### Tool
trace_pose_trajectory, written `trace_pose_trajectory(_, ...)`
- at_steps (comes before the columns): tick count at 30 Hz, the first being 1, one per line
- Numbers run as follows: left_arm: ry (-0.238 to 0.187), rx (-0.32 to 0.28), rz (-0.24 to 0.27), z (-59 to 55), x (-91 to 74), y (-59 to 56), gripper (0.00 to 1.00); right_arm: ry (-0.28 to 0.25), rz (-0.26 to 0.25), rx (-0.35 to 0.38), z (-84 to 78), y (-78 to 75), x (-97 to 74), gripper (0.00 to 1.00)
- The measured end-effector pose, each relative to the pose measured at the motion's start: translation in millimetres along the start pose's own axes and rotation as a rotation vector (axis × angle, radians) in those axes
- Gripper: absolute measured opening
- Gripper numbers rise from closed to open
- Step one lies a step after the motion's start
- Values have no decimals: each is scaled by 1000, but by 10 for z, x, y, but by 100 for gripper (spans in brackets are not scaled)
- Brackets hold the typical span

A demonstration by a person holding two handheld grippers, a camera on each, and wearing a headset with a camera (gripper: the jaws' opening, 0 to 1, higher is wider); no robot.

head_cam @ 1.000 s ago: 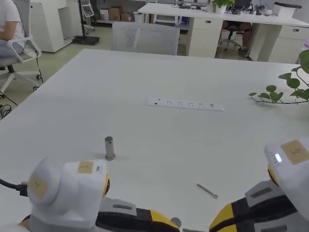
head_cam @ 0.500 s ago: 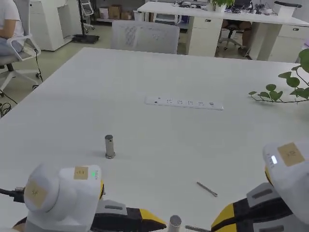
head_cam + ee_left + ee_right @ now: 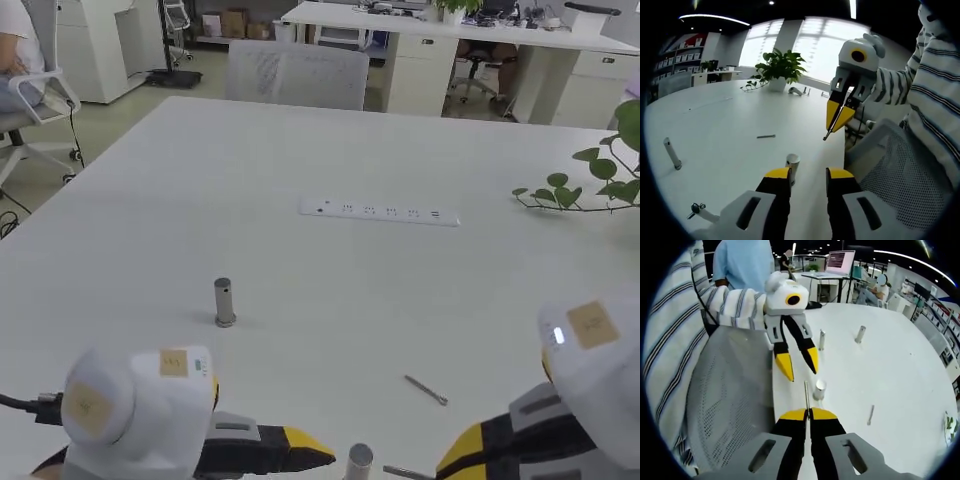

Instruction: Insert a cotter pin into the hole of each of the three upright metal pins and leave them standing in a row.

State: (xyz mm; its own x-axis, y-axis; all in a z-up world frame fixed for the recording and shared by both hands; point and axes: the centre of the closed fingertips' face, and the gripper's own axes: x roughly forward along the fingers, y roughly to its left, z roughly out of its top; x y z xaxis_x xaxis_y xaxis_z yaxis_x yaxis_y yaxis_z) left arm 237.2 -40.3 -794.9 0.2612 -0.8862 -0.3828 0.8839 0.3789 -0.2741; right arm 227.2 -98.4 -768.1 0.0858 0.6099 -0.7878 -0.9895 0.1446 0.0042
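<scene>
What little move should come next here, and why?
Probably the left gripper should slide its open jaws around the near metal pin and steady it. That pin stands free just ahead of those jaws, and the right gripper, shut on a cotter pin, has the cotter pin's tip close beside it.

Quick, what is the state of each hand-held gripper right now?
Left hand-held gripper: open.
Right hand-held gripper: closed, holding a cotter pin.

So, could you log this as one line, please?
left claw: open, by near metal pin; right claw: shut on cotter pin; spare cotter pin: on table
</scene>
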Motion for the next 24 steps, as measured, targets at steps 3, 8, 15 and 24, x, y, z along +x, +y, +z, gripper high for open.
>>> trace_pose_trajectory(3,1,3,15,-21,17,31,27,6,-12,9,-21,-12,17,3)
trace_pose_trajectory(8,-2,10,26,-40,37,63,27,11,-30,30,-51,-22,42,3)
trace_pose_trajectory(15,9,24,42,-91,71,103,29,15,-55,58,-108,-40,73,3)
trace_pose_trajectory(24,37,57,62,-174,154,158,28,17,-100,102,-180,-79,155,3)
